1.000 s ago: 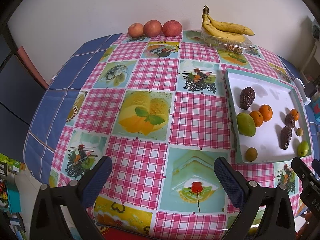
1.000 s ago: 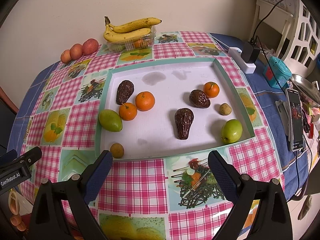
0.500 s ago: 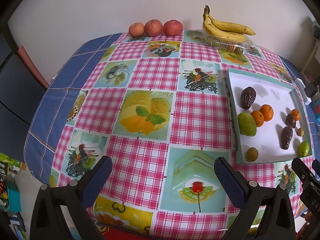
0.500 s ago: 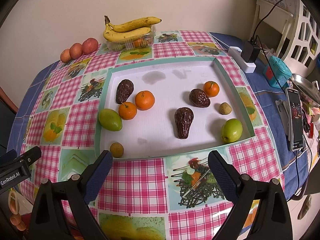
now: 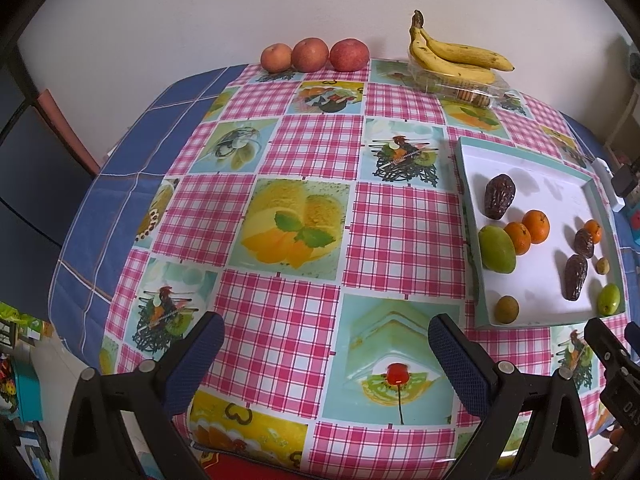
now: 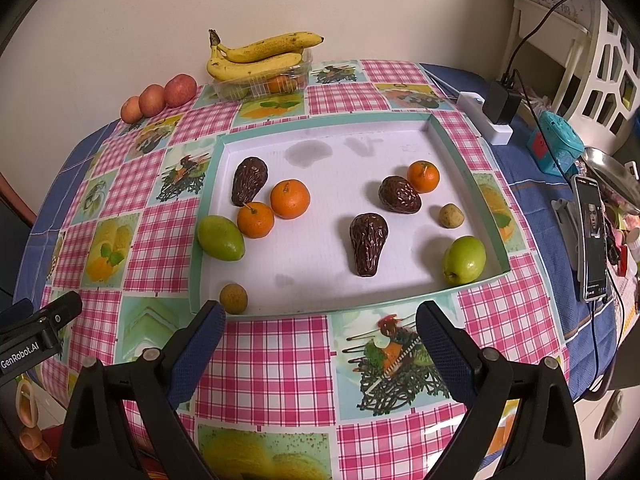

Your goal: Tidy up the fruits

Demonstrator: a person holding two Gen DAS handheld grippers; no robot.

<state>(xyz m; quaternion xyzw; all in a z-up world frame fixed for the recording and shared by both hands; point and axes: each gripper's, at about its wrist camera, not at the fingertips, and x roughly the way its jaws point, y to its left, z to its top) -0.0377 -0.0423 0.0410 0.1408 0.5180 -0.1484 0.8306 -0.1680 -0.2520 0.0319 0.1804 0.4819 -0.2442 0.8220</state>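
Table (image 6: 264,344) w/ tray (image 6: 464,160), apples (image 6: 160,96), banana punnet (image 6: 260,80).

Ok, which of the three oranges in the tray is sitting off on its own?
The small orange at the tray's far right, beside a dark brown fruit. The other two oranges sit touching on the left.

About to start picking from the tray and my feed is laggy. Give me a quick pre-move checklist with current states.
1. Right gripper open and holding nothing: ok.
2. Left gripper open and holding nothing: ok.
3. Fruit all inside the tray, none on the tablecloth in front: ok.
4. Nearest target, the small brown fruit in the tray's near left corner, unobstructed: ok.
5. Room for fingers around the two oranges beside the green fruit: not ok, they touch.
6. Left gripper lined up with the tray: not ok, it faces bare tablecloth.
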